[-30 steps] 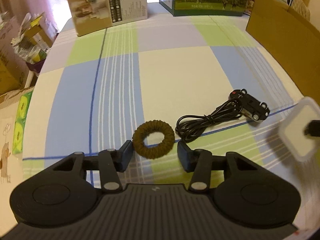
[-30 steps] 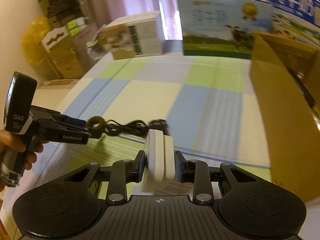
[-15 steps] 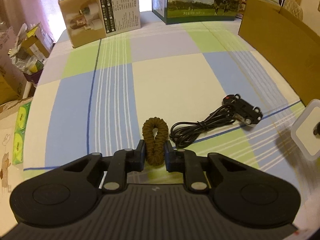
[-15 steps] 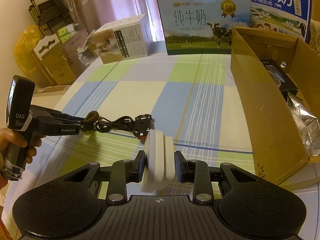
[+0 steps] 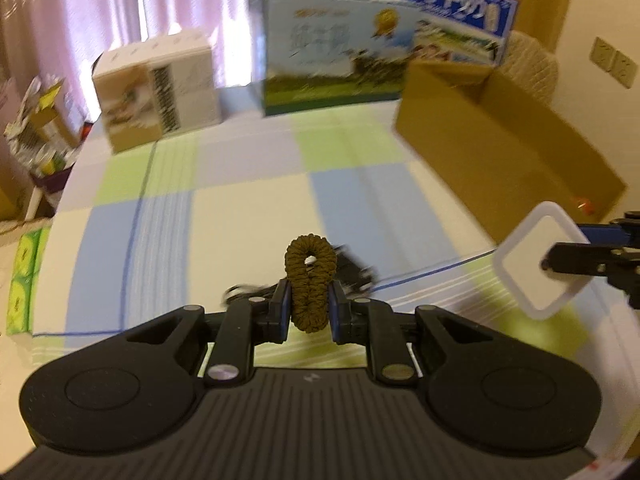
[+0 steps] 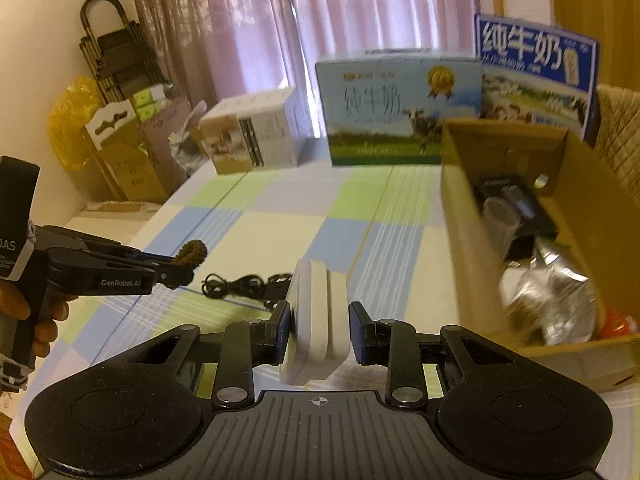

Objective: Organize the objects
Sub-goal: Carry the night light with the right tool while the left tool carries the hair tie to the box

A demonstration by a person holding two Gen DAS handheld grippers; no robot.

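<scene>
Now hair tie (image 5: 310, 280) between left claw (image 5: 307, 312) pads.

We count two claws, left (image 5: 307, 312) and right (image 6: 319, 330); one brown hair tie (image 5: 310, 280); one white case (image 6: 316, 324); one black cable (image 6: 244, 286); two milk cartons, one (image 6: 400, 112) at twelve o'clock, another (image 6: 536, 76) at one; one open cardboard box (image 6: 464, 248).

Table with checked cloth (image 6: 280, 216) in blue, green and cream fills the middle. Behind the table, pinkish sheer curtains (image 6: 320, 20) cover a bright window, daylight coming through. Left of the table, cream wall, black folded rack (image 6: 116, 52) leaning on it, yellow bag (image 6: 76, 120) and open cartons (image 6: 128, 160) below. Right of the table, woven beige chair back (image 5: 532, 64); wall sockets (image 5: 614, 62) on the cream wall beyond it.
</scene>
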